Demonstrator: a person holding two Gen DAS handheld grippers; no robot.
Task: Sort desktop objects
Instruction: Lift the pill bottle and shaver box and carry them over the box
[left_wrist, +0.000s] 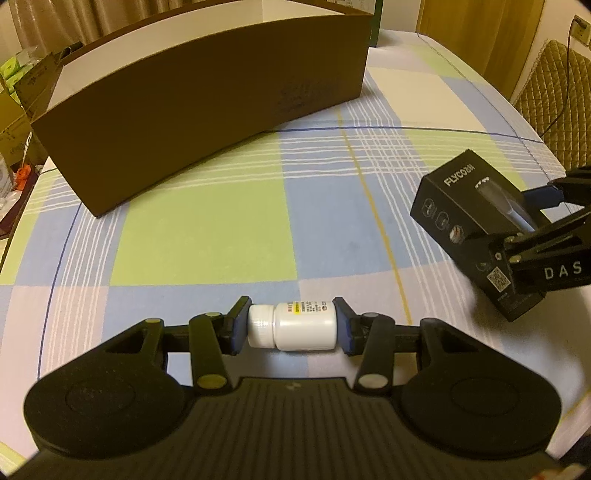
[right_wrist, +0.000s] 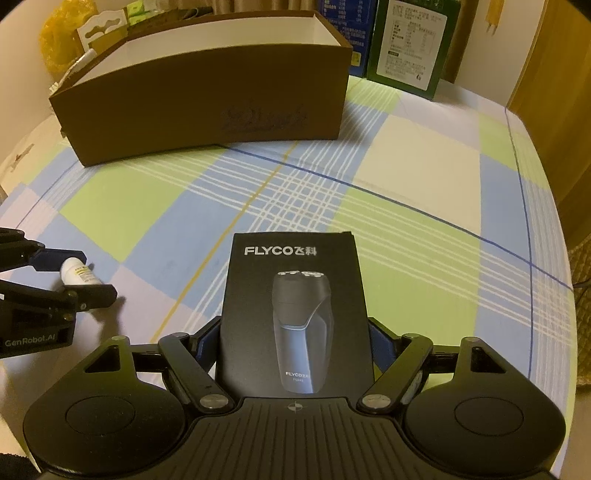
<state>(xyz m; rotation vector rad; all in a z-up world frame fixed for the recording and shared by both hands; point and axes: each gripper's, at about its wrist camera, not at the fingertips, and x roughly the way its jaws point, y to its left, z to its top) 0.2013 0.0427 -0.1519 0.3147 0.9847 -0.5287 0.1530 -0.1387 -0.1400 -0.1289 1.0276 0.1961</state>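
My left gripper (left_wrist: 291, 326) is shut on a small white pill bottle (left_wrist: 295, 326), held sideways by cap and base just above the checked tablecloth. The bottle also shows in the right wrist view (right_wrist: 79, 275). My right gripper (right_wrist: 293, 350) is shut on a black FLYCO shaver box (right_wrist: 295, 314), gripping its two long sides. The shaver box also shows at the right in the left wrist view (left_wrist: 469, 218). An open brown cardboard box (left_wrist: 207, 107) with a white inside stands at the back of the table; it also shows in the right wrist view (right_wrist: 207, 96).
The checked blue, green and white tablecloth (left_wrist: 207, 236) covers the table. A green carton (right_wrist: 410, 40) and a blue carton (right_wrist: 347, 26) stand behind the brown box at the right. Clutter and small boxes (left_wrist: 22, 85) lie off the table's left edge. A quilted chair (left_wrist: 554, 92) stands at the right.
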